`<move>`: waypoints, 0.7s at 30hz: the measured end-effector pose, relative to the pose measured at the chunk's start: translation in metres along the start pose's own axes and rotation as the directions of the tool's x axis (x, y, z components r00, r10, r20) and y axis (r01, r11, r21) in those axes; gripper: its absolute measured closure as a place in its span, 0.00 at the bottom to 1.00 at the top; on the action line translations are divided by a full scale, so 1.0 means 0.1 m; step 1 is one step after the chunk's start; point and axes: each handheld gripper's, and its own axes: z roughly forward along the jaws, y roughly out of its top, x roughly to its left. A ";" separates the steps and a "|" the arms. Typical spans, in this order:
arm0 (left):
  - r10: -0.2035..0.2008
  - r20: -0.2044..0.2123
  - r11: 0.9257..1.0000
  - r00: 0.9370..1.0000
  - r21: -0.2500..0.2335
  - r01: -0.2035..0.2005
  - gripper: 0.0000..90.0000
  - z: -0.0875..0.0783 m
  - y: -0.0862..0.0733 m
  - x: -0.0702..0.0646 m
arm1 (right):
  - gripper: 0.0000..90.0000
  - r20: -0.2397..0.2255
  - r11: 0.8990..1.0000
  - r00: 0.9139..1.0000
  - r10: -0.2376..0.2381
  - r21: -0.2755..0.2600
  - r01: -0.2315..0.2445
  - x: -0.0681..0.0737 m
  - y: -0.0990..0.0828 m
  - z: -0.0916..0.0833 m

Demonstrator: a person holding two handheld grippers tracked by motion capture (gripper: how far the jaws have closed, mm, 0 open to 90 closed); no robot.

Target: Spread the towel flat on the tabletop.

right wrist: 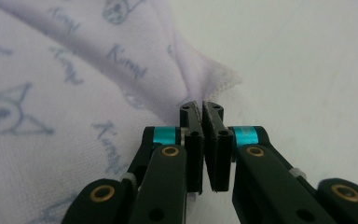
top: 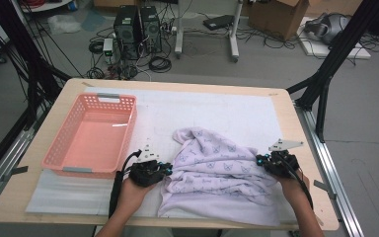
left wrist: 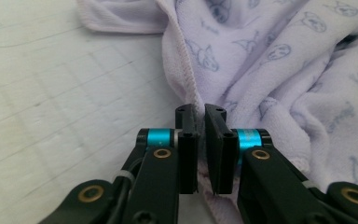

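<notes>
Two grippers pinch the lilac towel (top: 217,170) lying crumpled at the table's (top: 286,123) near right, the left gripper (left wrist: 200,114) on its left hem, the right gripper (right wrist: 201,108) on its right corner, so pull outward evenly, keeping both pinches firm.

The cloth's (left wrist: 270,60) far folds blur — its near hem runs off-frame.

We read one word — a script print repeated over the lilac cloth (right wrist: 74,70) in the right gripper view. It looks like "Kiroyl" or something close, though we cannot settle the letters. It sits among small cartoon animal heads — the same print shows on the cloth in the left gripper view, too blurred for us to read.
</notes>
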 end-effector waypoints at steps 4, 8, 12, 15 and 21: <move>-0.064 0.019 0.998 0.998 -0.025 0.064 0.59 0.04 0.16 0.07 | 0.86 -0.027 0.999 1.000 0.004 -0.039 -0.005 0.03 -0.07 -0.05; -0.074 0.026 0.995 0.997 -0.068 0.076 0.56 0.09 0.36 0.12 | 0.80 -0.014 0.990 0.999 0.051 -0.133 -0.053 -0.06 0.00 -0.15; -0.071 -0.025 0.996 0.997 -0.063 0.069 0.59 0.25 0.56 0.21 | 0.80 0.033 0.979 0.993 0.114 -0.172 -0.107 -0.21 0.11 -0.16; -0.107 -0.045 0.993 0.993 -0.053 0.104 0.64 0.43 0.65 0.29 | 0.79 0.043 0.983 0.992 0.122 -0.147 -0.114 -0.28 0.17 -0.06; -0.160 -0.063 0.987 0.985 0.013 0.161 0.63 0.84 0.72 0.37 | 0.79 0.059 0.984 0.990 0.131 -0.132 -0.123 -0.33 0.19 0.11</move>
